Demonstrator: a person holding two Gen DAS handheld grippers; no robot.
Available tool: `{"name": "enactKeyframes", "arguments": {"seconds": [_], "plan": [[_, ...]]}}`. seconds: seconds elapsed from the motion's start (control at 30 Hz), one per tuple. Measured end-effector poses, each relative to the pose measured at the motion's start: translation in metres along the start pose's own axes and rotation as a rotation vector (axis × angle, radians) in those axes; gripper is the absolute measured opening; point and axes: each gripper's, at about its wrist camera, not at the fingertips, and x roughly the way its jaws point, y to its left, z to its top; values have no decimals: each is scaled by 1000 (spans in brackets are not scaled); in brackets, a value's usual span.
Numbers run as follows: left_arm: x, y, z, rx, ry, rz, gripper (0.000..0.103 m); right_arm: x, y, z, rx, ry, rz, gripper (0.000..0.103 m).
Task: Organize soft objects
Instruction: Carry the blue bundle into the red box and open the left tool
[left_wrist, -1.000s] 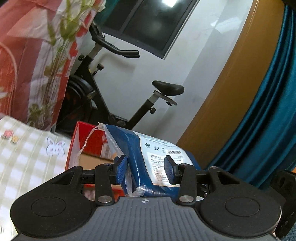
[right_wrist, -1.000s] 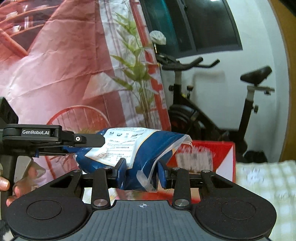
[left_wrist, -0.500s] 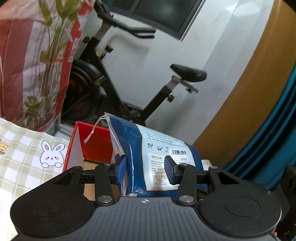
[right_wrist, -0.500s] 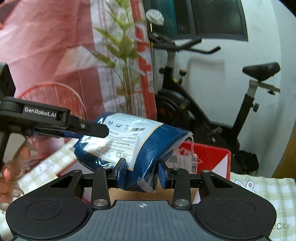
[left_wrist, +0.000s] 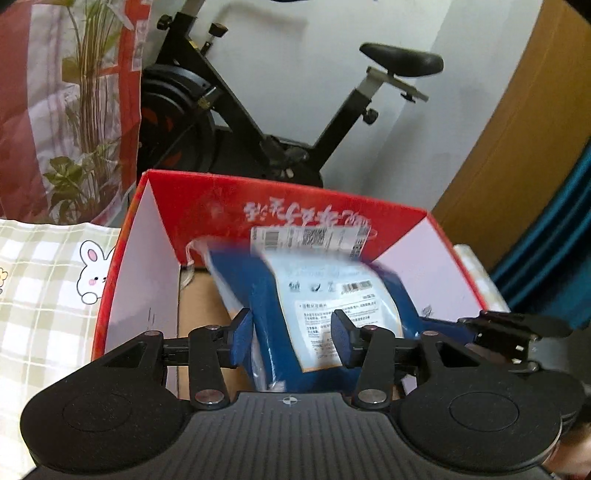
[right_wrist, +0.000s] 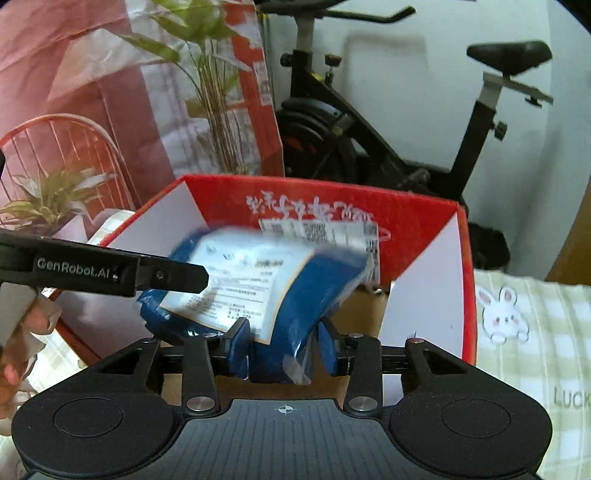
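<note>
Behind, at 12 o'clock, a black exercise bike (left_wrist: 258, 122) stood; one soft blue plastic-wrapped package (left_wrist: 317, 310) was clamped by left gripper (left_wrist: 291, 338) and right gripper (right_wrist: 282, 345) over an open red cardboard box (left_wrist: 207, 206).

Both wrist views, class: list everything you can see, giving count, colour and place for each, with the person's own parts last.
soft packet: one, blue with a white label, over the box opening, held at both ends
box: one, red outside, white flaps, open, on the cloth
tablecloth: one, cream check with rabbits, under the box
exercise bike: one, black, behind the box
plant: green, back left
left claw: one, black, blue pads, gripping the packet
right claw: one, black, gripping the packet
</note>
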Motion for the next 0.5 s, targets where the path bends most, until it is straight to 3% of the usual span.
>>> {"name": "enactKeyframes", "arguments": {"seconds": [0.1,0.5], "plan": [[-6,6,-4,-11,12,12,57,-2,-1,-5,19,9,-2,45],[-83,-16,-37,32,-30,-45,56,-69,20,-20,-1,-87,43,45]]}}
